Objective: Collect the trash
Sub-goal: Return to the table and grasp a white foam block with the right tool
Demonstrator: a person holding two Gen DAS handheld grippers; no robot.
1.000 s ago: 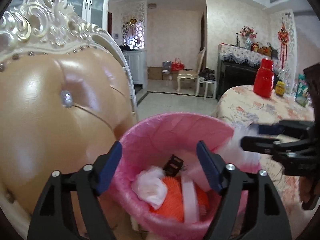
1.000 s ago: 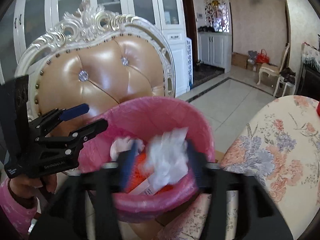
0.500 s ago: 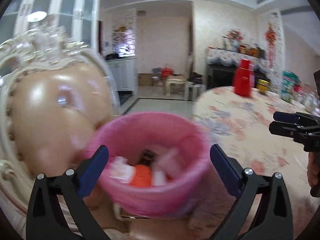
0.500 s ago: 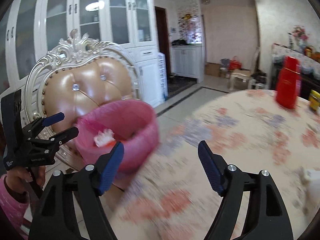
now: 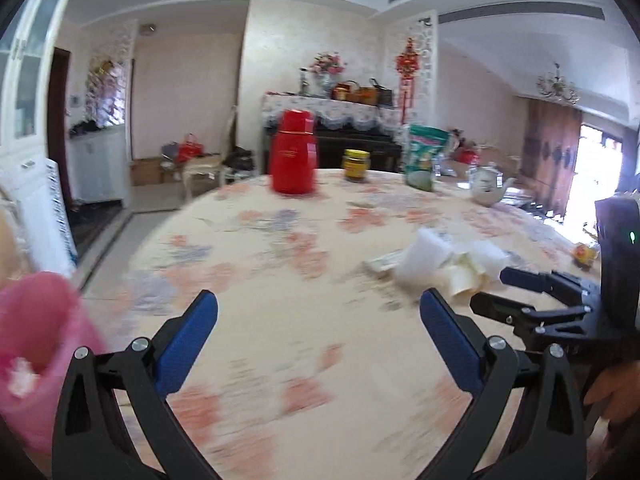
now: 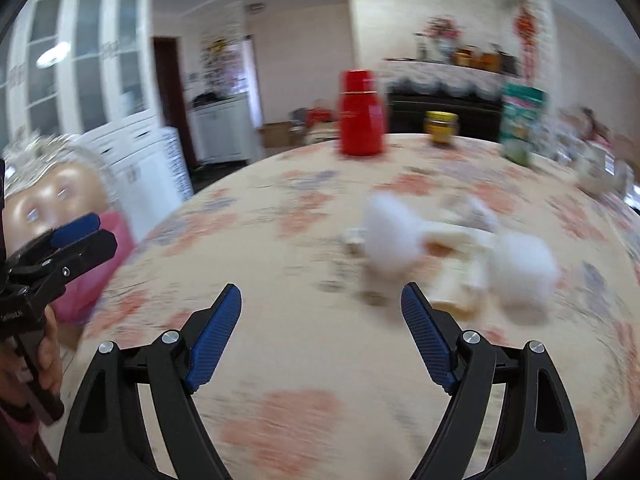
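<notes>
A heap of white and cream crumpled paper trash (image 5: 440, 262) lies on the floral table (image 5: 280, 264); it also shows in the right wrist view (image 6: 448, 248), blurred. My left gripper (image 5: 319, 334) is open and empty above the table, left of the heap. My right gripper (image 6: 321, 330) is open and empty, just short of the heap; it also shows in the left wrist view (image 5: 516, 292). The pink-lined trash bin (image 5: 36, 352) is at the far left, off the table edge; it also shows in the right wrist view (image 6: 96, 272).
At the table's far side stand a red thermos (image 5: 293, 158), a yellow-lidded jar (image 5: 356, 165), a green bag (image 5: 424, 156) and a white teapot (image 5: 487, 188). A tan padded chair (image 6: 52, 200) stands behind the bin. A small orange wrapper (image 5: 583, 254) lies at the right.
Both grippers have swung right, away from the pink bin and over the table toward the paper heap. The right gripper dropped its white paper into the bin and is now empty.
</notes>
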